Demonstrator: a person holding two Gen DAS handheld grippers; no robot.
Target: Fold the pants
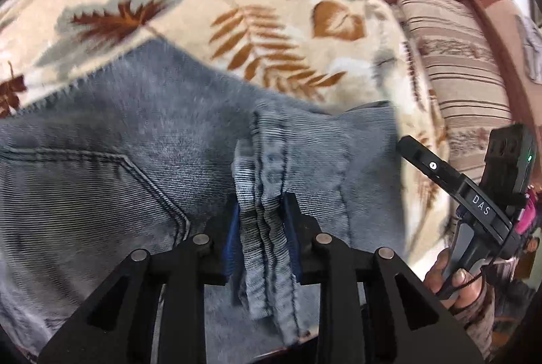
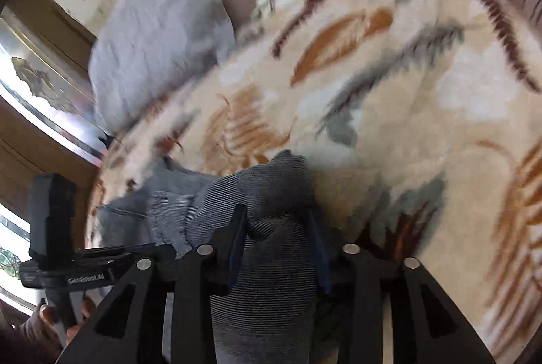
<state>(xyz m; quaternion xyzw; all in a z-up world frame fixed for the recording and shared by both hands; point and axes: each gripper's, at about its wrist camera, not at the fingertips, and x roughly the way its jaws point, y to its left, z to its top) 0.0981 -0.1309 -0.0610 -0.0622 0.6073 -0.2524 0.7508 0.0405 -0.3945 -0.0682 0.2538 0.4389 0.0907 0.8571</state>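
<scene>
We have the jeans [image 1: 142, 140] spread on the leaf-print blanket [image 1: 237, 8], back pocket up, towards the near left of the bed. Our left gripper [image 1: 262, 225] is clamped on a bunched seam of the denim, the blue pads pressing it from both sides. Our right gripper [image 2: 276, 228] pinches a thick fold of the same fabric and holds it raised off the blanket. We judge that we are mid-fold, carrying one part of the jeans over the rest. Next we need both hands to travel together, keeping the edge taut, and lay it down squarely before letting go. A grey pillow [image 2: 159, 35] lies at the far left.
</scene>
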